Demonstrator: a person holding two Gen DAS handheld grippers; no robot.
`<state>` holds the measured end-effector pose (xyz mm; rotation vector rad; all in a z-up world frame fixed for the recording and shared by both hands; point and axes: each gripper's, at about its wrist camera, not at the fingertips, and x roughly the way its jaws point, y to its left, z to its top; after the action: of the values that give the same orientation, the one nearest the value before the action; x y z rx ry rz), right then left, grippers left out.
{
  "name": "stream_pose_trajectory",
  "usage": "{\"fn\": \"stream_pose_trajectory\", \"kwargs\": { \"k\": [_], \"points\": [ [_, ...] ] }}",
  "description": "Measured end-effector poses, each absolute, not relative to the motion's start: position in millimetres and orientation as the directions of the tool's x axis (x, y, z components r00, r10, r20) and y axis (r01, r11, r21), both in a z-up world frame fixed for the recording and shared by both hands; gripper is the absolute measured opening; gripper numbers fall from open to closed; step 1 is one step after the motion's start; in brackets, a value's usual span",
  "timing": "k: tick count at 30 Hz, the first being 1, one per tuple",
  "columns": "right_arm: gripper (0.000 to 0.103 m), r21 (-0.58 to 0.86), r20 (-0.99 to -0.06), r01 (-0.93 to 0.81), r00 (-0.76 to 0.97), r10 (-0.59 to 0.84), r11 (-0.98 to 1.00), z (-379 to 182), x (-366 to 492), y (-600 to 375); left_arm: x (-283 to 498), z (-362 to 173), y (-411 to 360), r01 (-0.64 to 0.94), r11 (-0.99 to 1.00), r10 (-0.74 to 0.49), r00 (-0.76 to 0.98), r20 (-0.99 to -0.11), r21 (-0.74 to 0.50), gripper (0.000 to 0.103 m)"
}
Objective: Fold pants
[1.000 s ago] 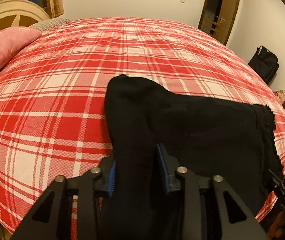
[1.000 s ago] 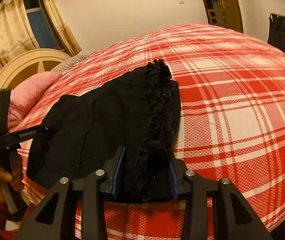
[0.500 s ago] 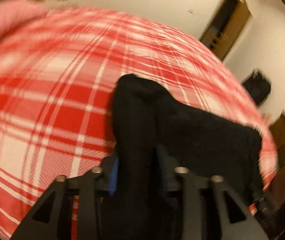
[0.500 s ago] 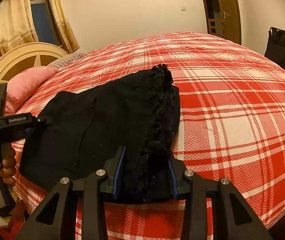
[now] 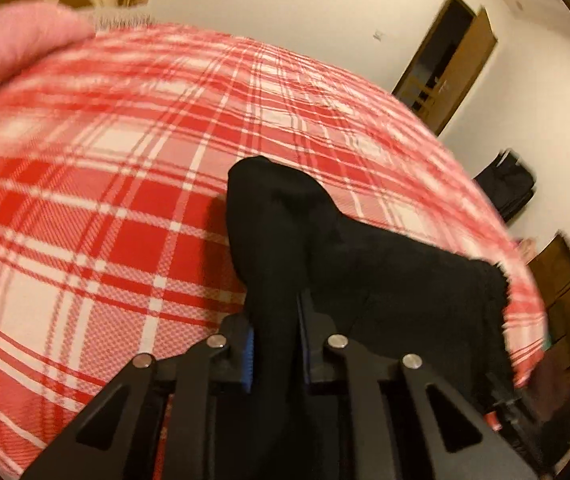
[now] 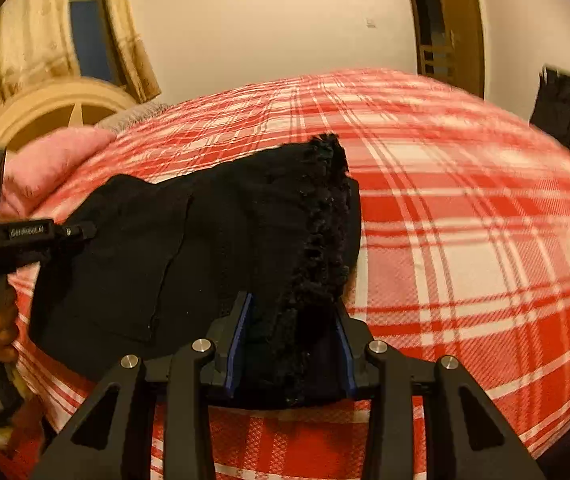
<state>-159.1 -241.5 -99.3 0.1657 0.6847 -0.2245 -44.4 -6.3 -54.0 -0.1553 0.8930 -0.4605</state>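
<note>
both grippers clamped on the black pants [image 6: 189,256], left gripper [image 5: 275,344] at the smooth end, right gripper [image 6: 291,344] at the frilly end, long axis running between them across the bed [image 6: 465,240]

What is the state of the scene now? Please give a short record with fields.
garment: black pants, partly folded, lying on the bed
surface: red and white plaid bedspread
left claw: shut on the pants' smooth end
right claw: shut on the pants' frilly edge
pillow: pink pillow at the head of the bed
background: dark bag by the wall
</note>
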Motion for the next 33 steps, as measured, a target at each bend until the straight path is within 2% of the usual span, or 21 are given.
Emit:
{"fn": "stream_pose_trajectory", "kwargs": {
  "k": [7,19,20,21,22,28,33],
  "points": [
    [0.034,0.013,-0.622,0.265,0.758,-0.199,0.964,-90,-157,-232,-43,-50,-16,0.327,0.92,-0.371,0.552,-0.747,-0.215,0.017],
    [0.033,-0.001,-0.561,0.258,0.8,-0.215,0.966,-61,-151,-219,-45,-35,-18,0.358,0.92,-0.355,0.583,-0.731,-0.161,0.017],
    [0.033,0.003,-0.553,0.254,0.806,-0.21,0.967,-57,-149,-219,-45,-34,-18,0.354,0.923,-0.347,0.591,-0.728,-0.153,0.016],
    [0.033,0.007,-0.548,0.251,0.811,-0.206,0.968,-55,-147,-218,-46,-31,-15,0.345,0.929,-0.331,0.61,-0.72,-0.135,0.011],
    [0.033,0.009,-0.545,0.249,0.814,-0.204,0.969,-53,-146,-219,-45,-28,-12,0.339,0.932,-0.323,0.622,-0.714,-0.127,0.011],
    [0.033,0.011,-0.557,0.268,0.802,-0.217,0.963,-55,-143,-222,-35,-24,1,0.306,0.944,-0.3,0.644,-0.704,-0.123,0.006],
    [0.033,0.043,-0.594,0.291,0.776,-0.21,0.956,-69,-150,-232,-27,-26,21,0.299,0.926,-0.371,0.599,-0.709,-0.232,0.008]
  ]
}}
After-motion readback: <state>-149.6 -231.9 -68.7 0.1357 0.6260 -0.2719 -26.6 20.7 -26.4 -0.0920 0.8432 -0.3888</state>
